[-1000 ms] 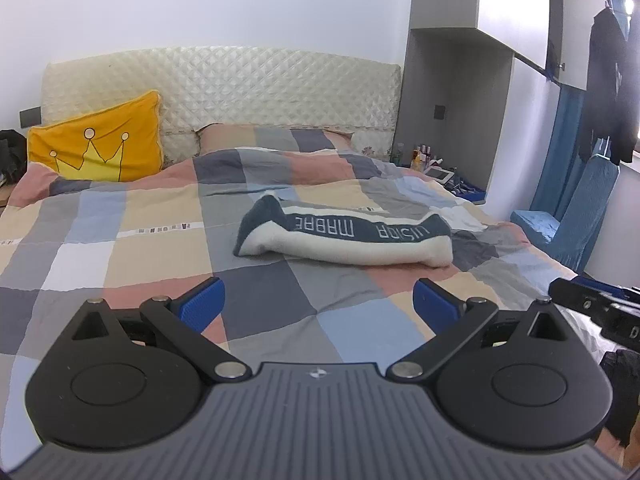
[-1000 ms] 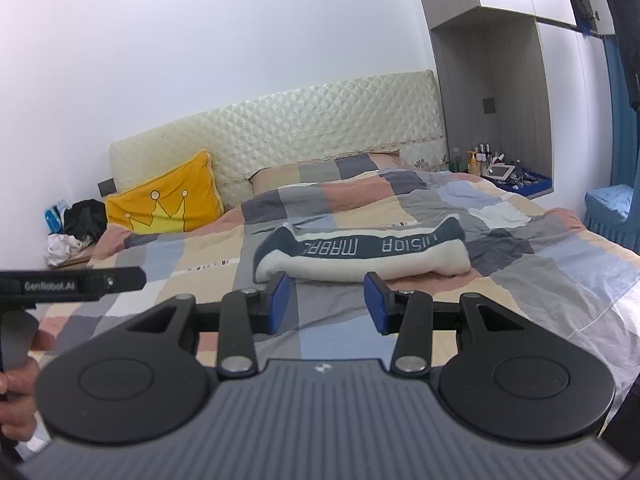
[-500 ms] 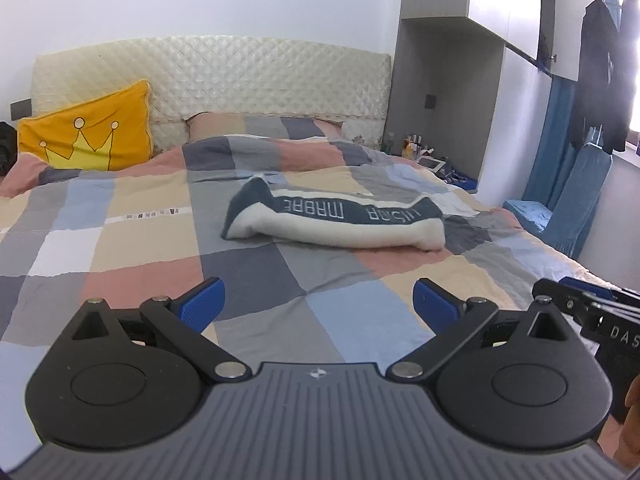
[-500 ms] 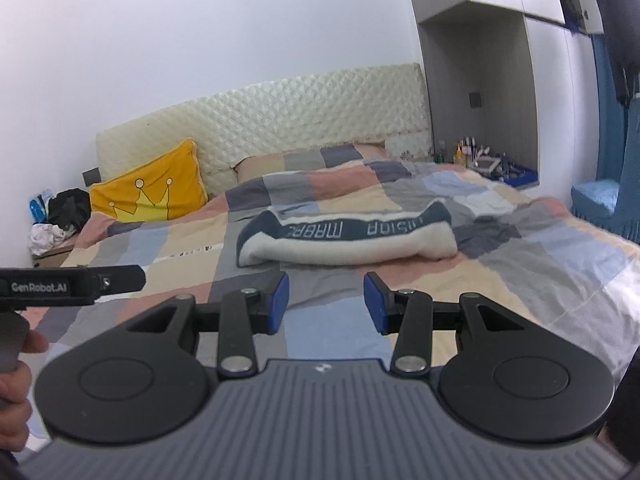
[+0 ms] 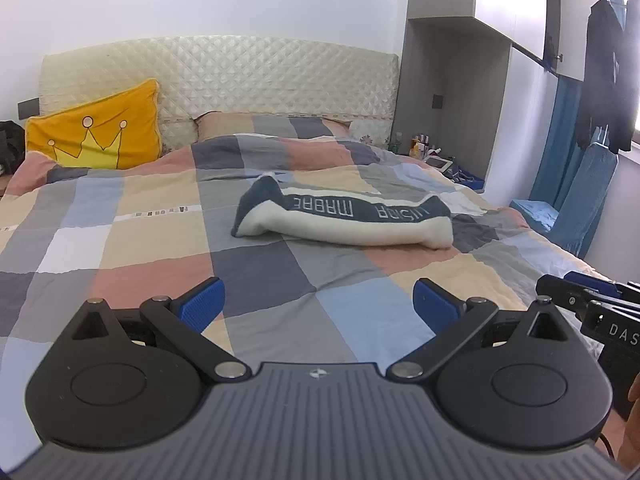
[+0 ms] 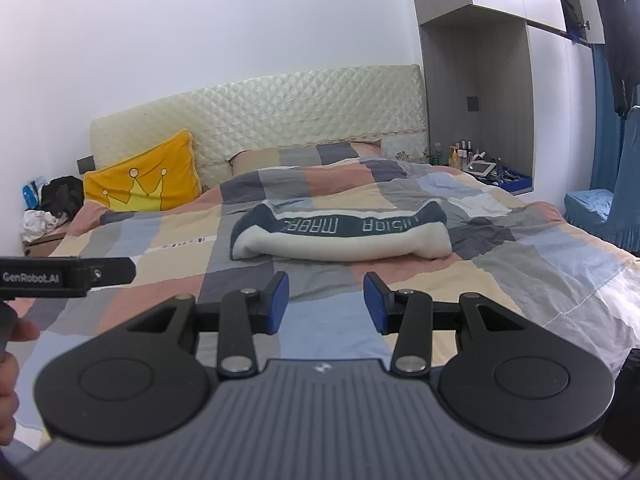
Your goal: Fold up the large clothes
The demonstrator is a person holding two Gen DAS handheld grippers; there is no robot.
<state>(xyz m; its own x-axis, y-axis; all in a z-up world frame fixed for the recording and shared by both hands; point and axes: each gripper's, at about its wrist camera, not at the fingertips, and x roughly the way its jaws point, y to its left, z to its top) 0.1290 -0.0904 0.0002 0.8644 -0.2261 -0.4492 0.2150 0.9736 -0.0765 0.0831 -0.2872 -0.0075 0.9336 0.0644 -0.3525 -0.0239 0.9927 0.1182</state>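
Note:
A folded garment (image 5: 344, 222), cream with a dark blue band and white letters, lies across the middle of the bed; it also shows in the right wrist view (image 6: 340, 234). My left gripper (image 5: 318, 306) is open wide and empty, held above the near part of the bed, well short of the garment. My right gripper (image 6: 325, 302) is partly open and empty, also short of the garment. The right gripper's body (image 5: 592, 308) shows at the right edge of the left wrist view. The left gripper's body (image 6: 68, 276) shows at the left of the right wrist view.
The bed has a checked quilt (image 5: 160, 248), a quilted cream headboard (image 5: 248, 76) and a yellow crown pillow (image 5: 96, 136). A bedside niche holds bottles (image 6: 464, 156). A blue chair (image 5: 576, 204) and hanging dark clothes (image 5: 608, 76) stand to the right. Clutter (image 6: 48, 204) sits left of the bed.
Both grippers have shifted a little, so the bed and garment sit differently in view. The jaws have not changed. The garment has not moved on the bed.

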